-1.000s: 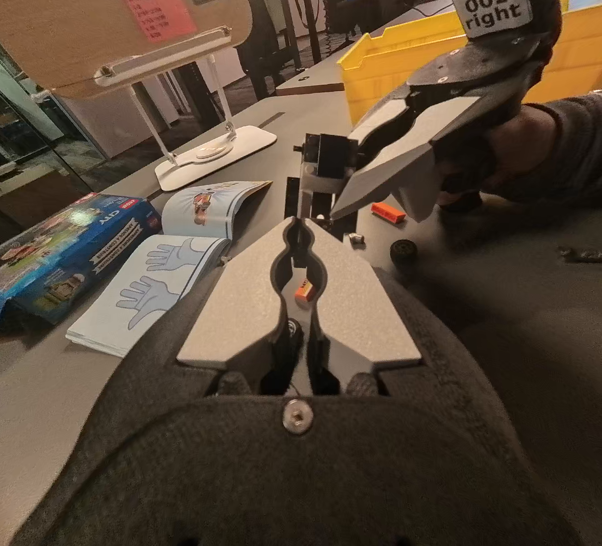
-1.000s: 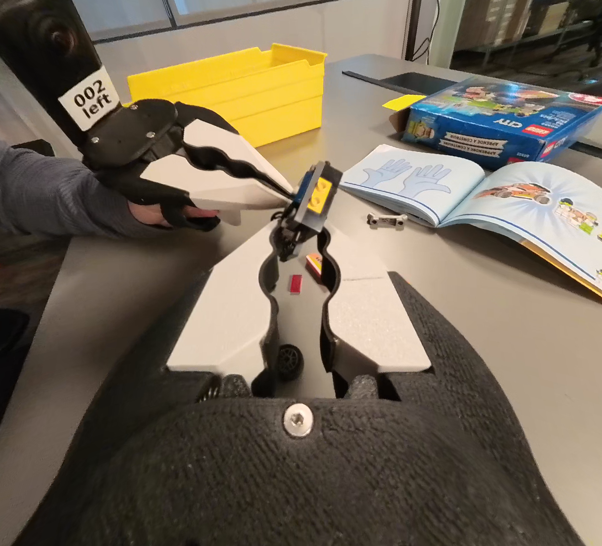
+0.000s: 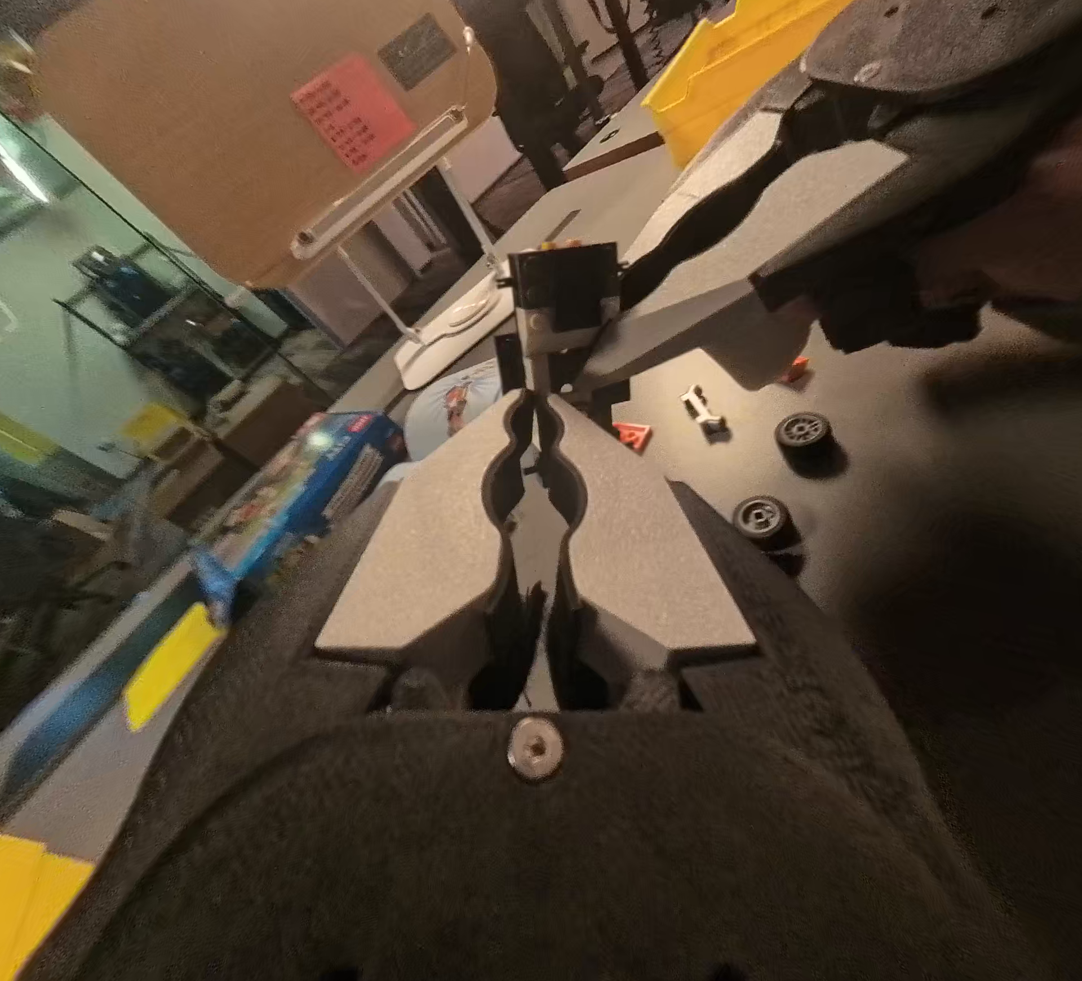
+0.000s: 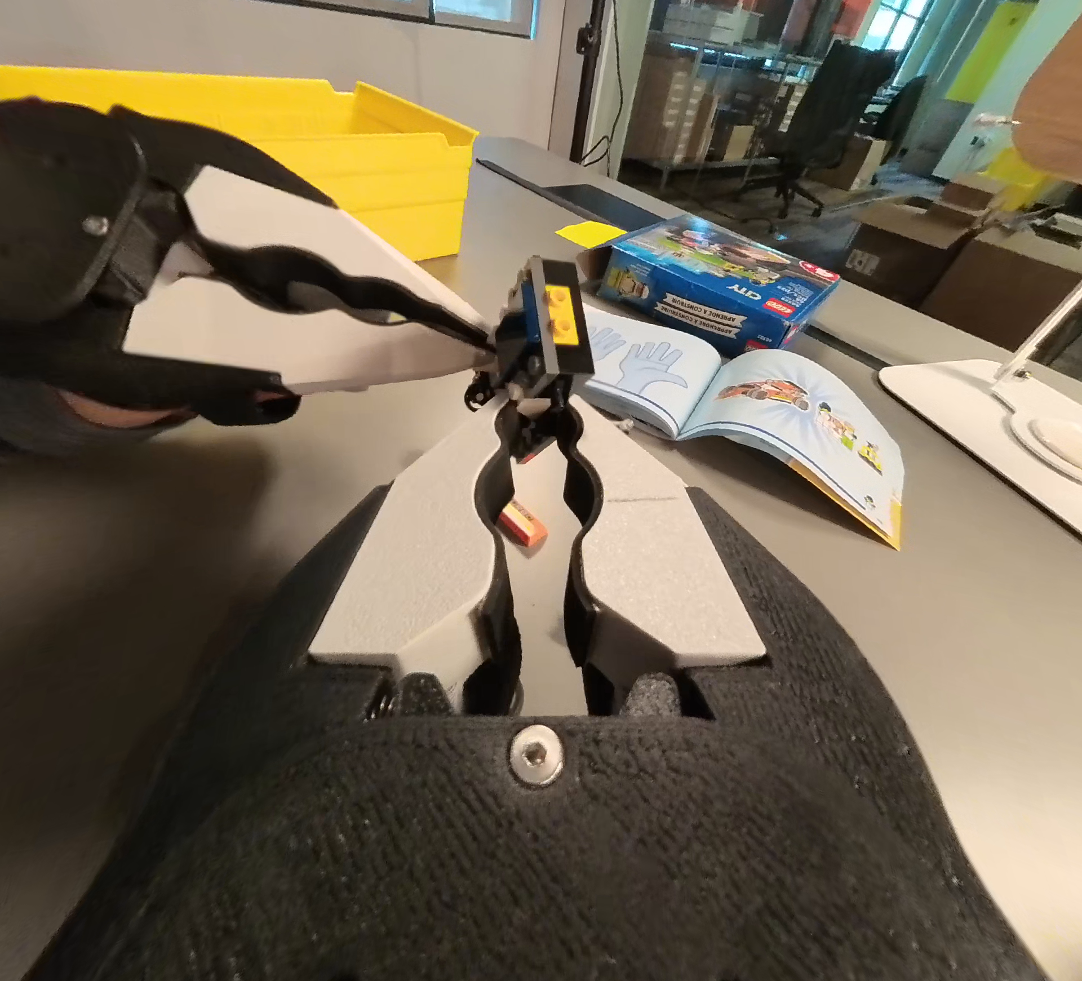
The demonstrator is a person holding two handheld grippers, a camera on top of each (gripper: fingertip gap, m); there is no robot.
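A small brick assembly [image 4: 556, 309], black and blue with a yellow plate on its face, hangs above the grey table between both grippers. My left gripper [image 3: 534, 402] is shut on a thin grey part at the assembly's edge [image 3: 541, 361]. In the right wrist view it comes in from the left [image 4: 480, 353] with its tips pinching the assembly's side. My right gripper [image 4: 536, 414] is shut on the black lower end of the assembly. In the left wrist view it reaches in from the right [image 3: 609, 332].
A yellow bin [image 4: 363, 180] stands behind. A blue box [image 4: 714, 285] and an open booklet [image 4: 749, 402] lie to the right, by a white stand base [image 4: 995, 426]. Loose parts lie on the table: two black wheels [image 3: 803, 430], a red piece [image 3: 632, 435], a white piece [image 3: 702, 408], an orange piece [image 4: 523, 525]. Only a small space, under 4 cm, lies between the two pairs of fingers. My right tips are roughly 8 cm from the orange piece [image 4: 523, 525].
My right gripper's fingers have narrowed and closed on the assembly's lower end. The left gripper has rolled and shifted while staying shut on the assembly.
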